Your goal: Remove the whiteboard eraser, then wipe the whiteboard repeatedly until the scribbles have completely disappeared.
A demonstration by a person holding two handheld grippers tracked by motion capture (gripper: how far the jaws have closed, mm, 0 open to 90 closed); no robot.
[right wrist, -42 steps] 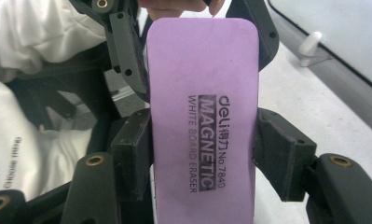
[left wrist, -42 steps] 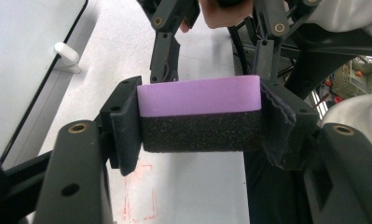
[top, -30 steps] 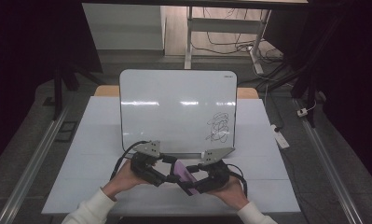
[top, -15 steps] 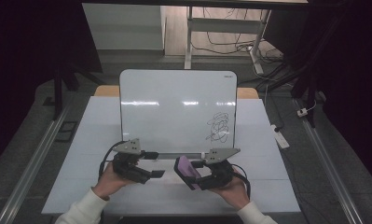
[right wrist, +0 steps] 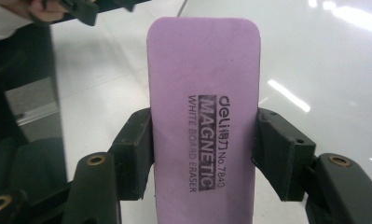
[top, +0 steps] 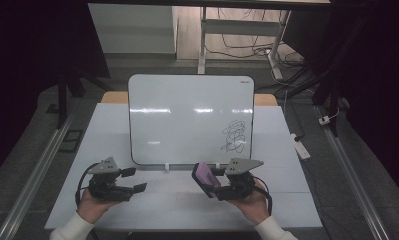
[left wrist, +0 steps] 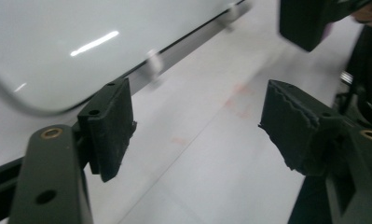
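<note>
Purple whiteboard eraser (right wrist: 202, 116) sits clamped between the right gripper's (top: 212, 182) pads at the counter's (top: 287, 200) six o'clock edge, just below the whiteboard (top: 187, 117), whose scribble (top: 234, 135) lies at one o'clock from it. Left gripper (top: 137, 181), at the eraser's nine o'clock, has just been opening its jaws, nothing between them.

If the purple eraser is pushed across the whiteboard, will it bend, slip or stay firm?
The purple eraser probably stays fairly firm: it stands straight, clamped at its sides in the right gripper. It looks like light foam, so hard pressing may squash it slightly. Its print says magnetic, so it may cling to the whiteboard.
</note>
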